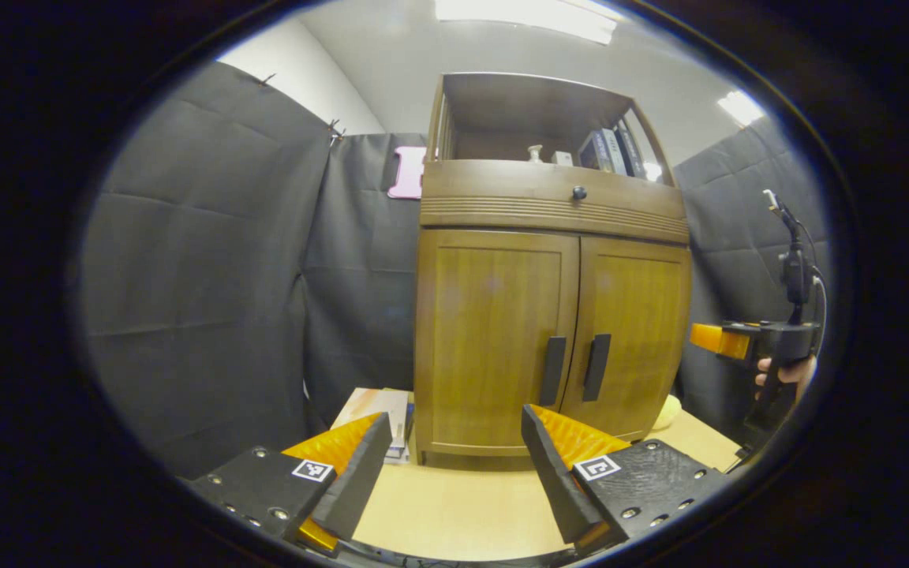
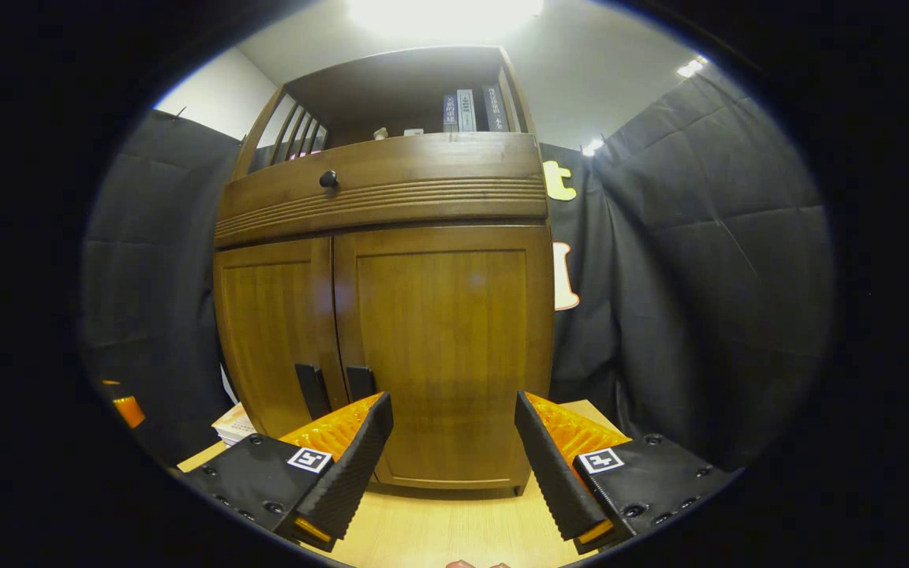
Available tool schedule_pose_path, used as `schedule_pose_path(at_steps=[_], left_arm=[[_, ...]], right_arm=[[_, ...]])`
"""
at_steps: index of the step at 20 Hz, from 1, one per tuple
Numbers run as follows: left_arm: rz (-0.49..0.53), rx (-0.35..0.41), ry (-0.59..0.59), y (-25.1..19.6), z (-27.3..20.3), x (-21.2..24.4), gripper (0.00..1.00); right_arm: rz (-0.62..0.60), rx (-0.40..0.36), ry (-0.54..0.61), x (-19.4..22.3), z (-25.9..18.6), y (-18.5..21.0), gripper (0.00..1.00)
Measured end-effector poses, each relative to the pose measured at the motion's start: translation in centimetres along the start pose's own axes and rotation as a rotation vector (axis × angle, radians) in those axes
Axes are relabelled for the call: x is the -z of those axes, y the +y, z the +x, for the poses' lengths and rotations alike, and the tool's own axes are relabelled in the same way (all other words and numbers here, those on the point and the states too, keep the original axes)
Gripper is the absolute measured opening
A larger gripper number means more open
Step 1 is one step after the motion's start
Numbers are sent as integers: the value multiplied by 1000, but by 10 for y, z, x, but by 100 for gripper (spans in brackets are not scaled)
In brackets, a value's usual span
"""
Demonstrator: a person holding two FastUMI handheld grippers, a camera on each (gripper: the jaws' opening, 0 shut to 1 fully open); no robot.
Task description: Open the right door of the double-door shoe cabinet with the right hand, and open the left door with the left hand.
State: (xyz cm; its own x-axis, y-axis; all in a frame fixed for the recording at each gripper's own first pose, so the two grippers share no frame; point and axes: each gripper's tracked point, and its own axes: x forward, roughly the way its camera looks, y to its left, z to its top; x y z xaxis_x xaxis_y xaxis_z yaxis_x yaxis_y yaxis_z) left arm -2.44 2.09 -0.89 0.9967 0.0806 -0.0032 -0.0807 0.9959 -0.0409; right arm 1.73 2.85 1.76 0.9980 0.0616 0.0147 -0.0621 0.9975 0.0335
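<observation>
A: Starting with the left gripper view, what stands around the shoe cabinet (image 1: 553, 315)?

B: The cabinet fills the middle of the frame, both doors closed. The left door (image 1: 494, 339) and right door (image 1: 636, 339) meet at two dark vertical handles, the left handle (image 1: 553, 371) just beside the right handle (image 1: 596, 367). Above them sit a drawer with a round knob (image 1: 578, 192) and an open shelf with books (image 1: 611, 151) at the upper right. A stack of papers (image 1: 379, 414) lies at the lower left of the cabinet, on the light wooden table (image 1: 454, 513).

A: And the left gripper (image 1: 454, 430)?

B: Its fingers are spread wide at the bottom of the frame, holding nothing, well apart from the doors. At the right edge, a hand (image 1: 786, 371) holds the other gripper level, pointing towards the cabinet.

A: Now the right gripper view?

B: The cabinet (image 2: 391, 315) stands centre left, doors shut, the right door (image 2: 447, 355) facing the camera and the left door (image 2: 269, 347) beside it. The handles show at lower centre, partly hidden by the left finger. Books (image 2: 470, 110) stand at the top.

A: The right gripper (image 2: 454, 426)?

B: Gaping wide at the bottom, empty, not touching the door.
</observation>
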Motion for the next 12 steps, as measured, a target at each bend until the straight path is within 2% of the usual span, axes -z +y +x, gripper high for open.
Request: schedule_pose_path(at_steps=[6,12], left_arm=[[-4,-34,16,13,-9,20,94],[-6,-77,34,23,-20,29,94]], right_arm=[[24,-47,-23,-21,34,26,96],[26,-98,-16,-17,70,59,97]])
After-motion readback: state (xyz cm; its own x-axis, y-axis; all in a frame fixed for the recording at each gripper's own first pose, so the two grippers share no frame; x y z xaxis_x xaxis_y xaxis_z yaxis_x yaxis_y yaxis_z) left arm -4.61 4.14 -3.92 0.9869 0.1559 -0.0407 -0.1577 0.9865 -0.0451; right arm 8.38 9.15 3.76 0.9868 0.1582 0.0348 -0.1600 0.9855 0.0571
